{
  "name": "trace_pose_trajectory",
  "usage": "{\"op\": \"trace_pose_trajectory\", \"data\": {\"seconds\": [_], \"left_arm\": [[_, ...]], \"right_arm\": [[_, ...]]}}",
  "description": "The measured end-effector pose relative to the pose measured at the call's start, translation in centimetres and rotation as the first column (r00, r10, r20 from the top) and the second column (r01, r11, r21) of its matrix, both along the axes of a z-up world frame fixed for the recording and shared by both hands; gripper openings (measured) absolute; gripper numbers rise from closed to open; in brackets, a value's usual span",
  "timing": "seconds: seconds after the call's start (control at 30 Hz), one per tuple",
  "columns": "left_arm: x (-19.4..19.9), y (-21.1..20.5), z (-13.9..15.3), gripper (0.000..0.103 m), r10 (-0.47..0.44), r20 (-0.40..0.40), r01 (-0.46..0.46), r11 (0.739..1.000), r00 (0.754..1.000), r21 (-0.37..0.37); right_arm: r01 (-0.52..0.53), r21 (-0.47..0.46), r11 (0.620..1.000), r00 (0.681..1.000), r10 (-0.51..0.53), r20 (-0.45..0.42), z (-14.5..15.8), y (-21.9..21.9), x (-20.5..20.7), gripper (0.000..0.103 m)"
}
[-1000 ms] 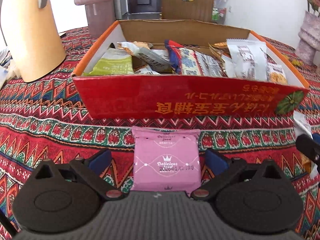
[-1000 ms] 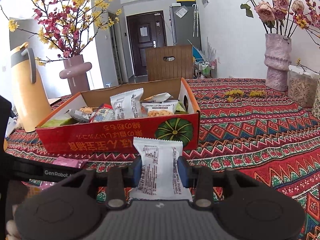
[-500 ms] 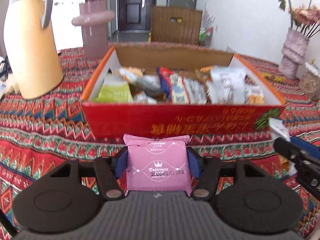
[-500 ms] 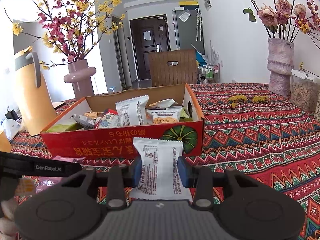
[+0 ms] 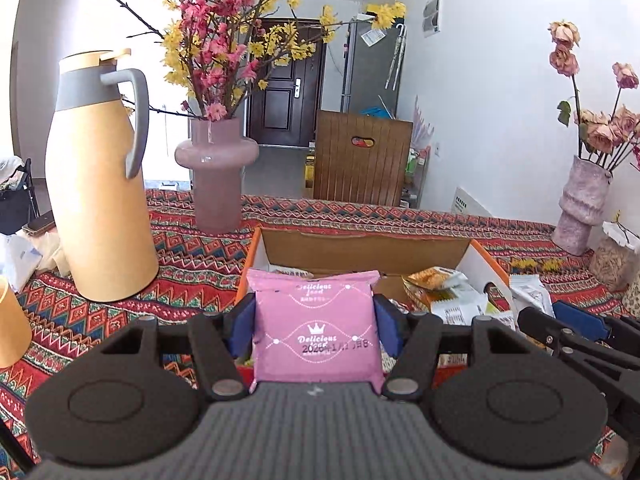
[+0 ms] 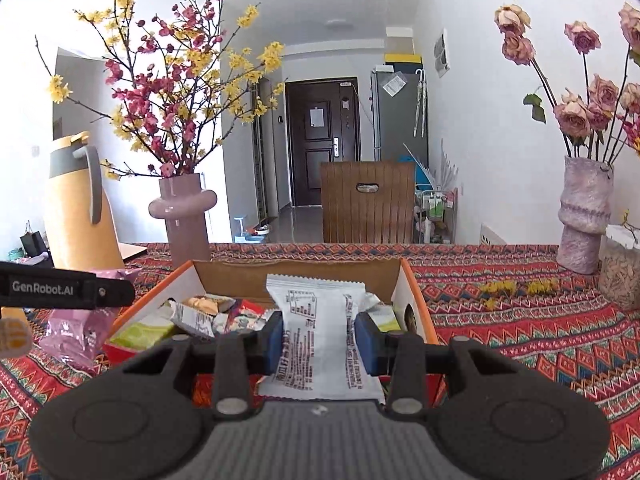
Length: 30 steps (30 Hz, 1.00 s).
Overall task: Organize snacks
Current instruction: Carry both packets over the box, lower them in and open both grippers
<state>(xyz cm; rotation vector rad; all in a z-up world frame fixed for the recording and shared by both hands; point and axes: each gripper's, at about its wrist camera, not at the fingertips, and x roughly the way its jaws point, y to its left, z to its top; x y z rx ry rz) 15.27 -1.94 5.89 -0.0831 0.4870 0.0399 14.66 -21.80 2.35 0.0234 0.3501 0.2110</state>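
Both tongs carry a snack toward the box; step in hand, by my reading, is the drop-in. Nearest in the left wrist view: left tongs (image 5: 315, 330) clamped on the pink packet (image 5: 316, 332), blue pads pressing its two side edges, packet upright and lifted clear of the tabletop (image 5: 192, 256), its top edge overlapping the near rim of the red snack box (image 5: 486, 264). Nearest in the right wrist view: right tongs (image 6: 320, 338) closed narrow on the white wrapper (image 6: 318, 332), pinched at mid-body, bottom seal hanging free below the pads, the wrapper overlapping the box's near wall in view. Box sits just beyond both, open-topped, already holding several packets piled loosely. To do it well: carry each packet past the near wall before letting go, keep it above the rim so the hanging seal does not catch, aim for a gap rather than the top of the pile, and stagger the two drops, since the tongs sit close side by side and could knock each other. Farther left stand a tan thermos jug (image 5: 100, 176) and a pink vase (image 5: 218, 172), well apart from the box; no hazard there.
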Motion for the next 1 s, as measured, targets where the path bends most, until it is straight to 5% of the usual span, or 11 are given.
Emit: {"op": "trace_pose_trajectory", "data": {"seconds": [0.33,0.83,1.0], "left_arm": [[4.9,2.5,-0.4,0.062,0.049,0.026,-0.049,0.999,0.998,-0.015],[7.9,4.7,-4.0,0.066,0.028,0.005,-0.027,0.998,1.000,-0.054],[7.2,4.7,-3.7,0.101,0.049,0.049,-0.046,0.998,0.998,-0.049]], "right_arm": [[-0.014,-0.028,1.000,1.000,0.014,0.016,1.1,2.8,5.9,0.037],[0.002,-0.045,0.999,0.999,-0.004,-0.053,-3.0,4.1,9.9,0.041],[0.035,-0.010,0.999,0.999,-0.035,-0.035,-2.7,3.1,9.6,0.098]]}}
